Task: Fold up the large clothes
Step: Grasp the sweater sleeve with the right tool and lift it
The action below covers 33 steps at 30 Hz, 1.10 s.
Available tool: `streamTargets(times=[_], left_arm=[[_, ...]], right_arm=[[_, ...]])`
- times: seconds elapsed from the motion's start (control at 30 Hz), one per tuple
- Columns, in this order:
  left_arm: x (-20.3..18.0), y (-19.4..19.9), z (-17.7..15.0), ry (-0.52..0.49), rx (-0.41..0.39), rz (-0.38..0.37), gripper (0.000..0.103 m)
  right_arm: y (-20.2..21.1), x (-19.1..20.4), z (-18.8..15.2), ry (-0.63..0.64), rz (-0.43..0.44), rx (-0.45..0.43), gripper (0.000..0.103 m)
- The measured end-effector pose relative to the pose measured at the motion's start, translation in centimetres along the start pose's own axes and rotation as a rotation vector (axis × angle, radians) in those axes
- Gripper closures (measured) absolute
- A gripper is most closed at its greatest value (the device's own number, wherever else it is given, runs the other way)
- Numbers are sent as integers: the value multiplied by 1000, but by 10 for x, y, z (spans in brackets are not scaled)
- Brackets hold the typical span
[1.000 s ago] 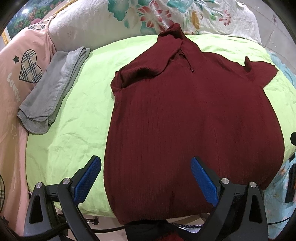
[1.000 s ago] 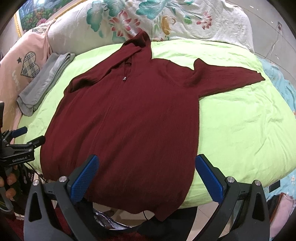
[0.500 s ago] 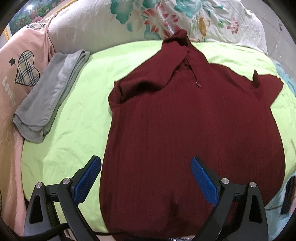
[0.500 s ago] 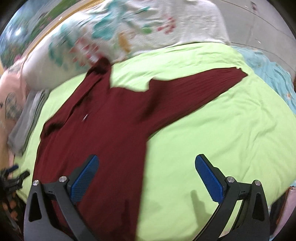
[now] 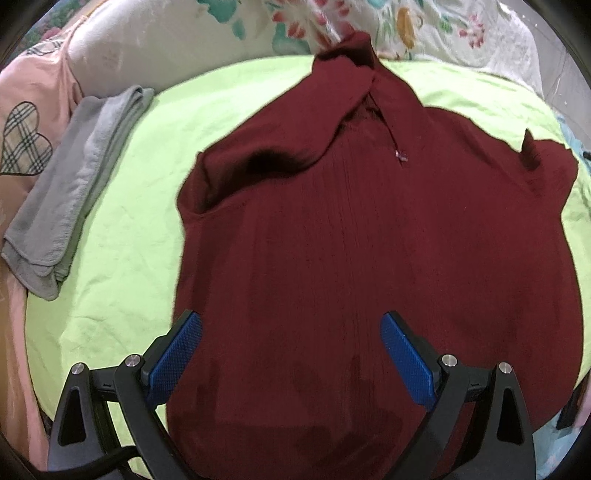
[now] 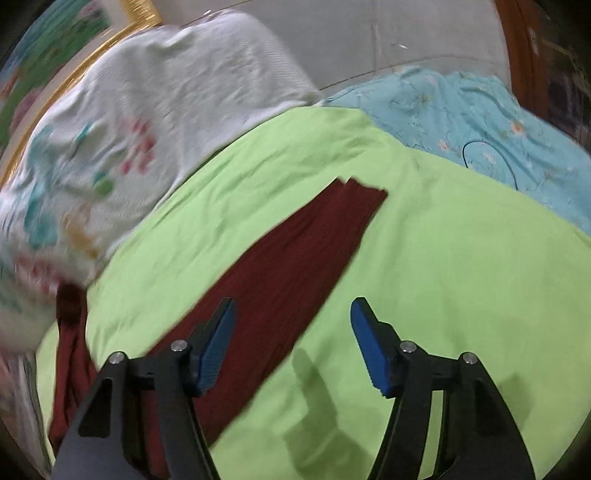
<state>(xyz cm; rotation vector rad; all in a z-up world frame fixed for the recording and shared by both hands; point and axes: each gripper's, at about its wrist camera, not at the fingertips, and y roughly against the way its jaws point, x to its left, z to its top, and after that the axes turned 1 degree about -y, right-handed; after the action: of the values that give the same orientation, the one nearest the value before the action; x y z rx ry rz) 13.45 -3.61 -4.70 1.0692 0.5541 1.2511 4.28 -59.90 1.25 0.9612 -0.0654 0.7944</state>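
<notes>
A dark red hooded sweater (image 5: 369, 258) lies flat on the lime green sheet (image 5: 122, 229), hood toward the pillows. Its left sleeve is folded across the chest. My left gripper (image 5: 291, 350) is open and empty, hovering over the lower body of the sweater. In the right wrist view the sweater's right sleeve (image 6: 295, 266) stretches out across the green sheet (image 6: 461, 258). My right gripper (image 6: 293, 343) is open and empty, just above the sleeve's lower edge, with its left finger over the fabric.
A folded grey garment (image 5: 77, 192) lies at the sheet's left edge beside a pink cloth with a plaid heart (image 5: 26, 147). A floral white pillow (image 5: 424, 33) sits behind. A light blue floral cloth (image 6: 480, 122) lies at the right.
My right gripper has swung right from the sweater's body to its outstretched right sleeve. My left gripper has moved forward and lower over the sweater's body. Both stayed open.
</notes>
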Motion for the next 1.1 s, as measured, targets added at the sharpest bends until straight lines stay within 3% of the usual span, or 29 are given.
streamTargets(times=[0.17, 0.23, 0.33, 0.37, 0.6, 0.8, 0.97, 1.1], left_arm=[[-6, -21, 11, 26, 42, -11, 6], [-8, -28, 13, 34, 63, -20, 6], [-13, -34, 16, 27, 72, -28, 6], [-15, -36, 18, 22, 71, -31, 6], [-8, -33, 20, 35, 43, -56, 6], [4, -26, 7, 64, 31, -87, 6], [17, -18, -5, 83, 22, -197, 5], [35, -15, -14, 117, 7, -217, 5]], right_arm=[[-51, -41, 36, -154, -6, 10, 54], [-63, -55, 42, -236, 41, -1, 59], [-72, -59, 54, -284, 78, -4, 81], [-73, -59, 56, -281, 82, 7, 95], [-28, 2, 34, -115, 221, 7, 97], [-1, 83, -46, -58, 431, 167, 97], [6, 168, -139, -86, 653, 362, 97], [4, 243, -207, -111, 822, 523, 97]])
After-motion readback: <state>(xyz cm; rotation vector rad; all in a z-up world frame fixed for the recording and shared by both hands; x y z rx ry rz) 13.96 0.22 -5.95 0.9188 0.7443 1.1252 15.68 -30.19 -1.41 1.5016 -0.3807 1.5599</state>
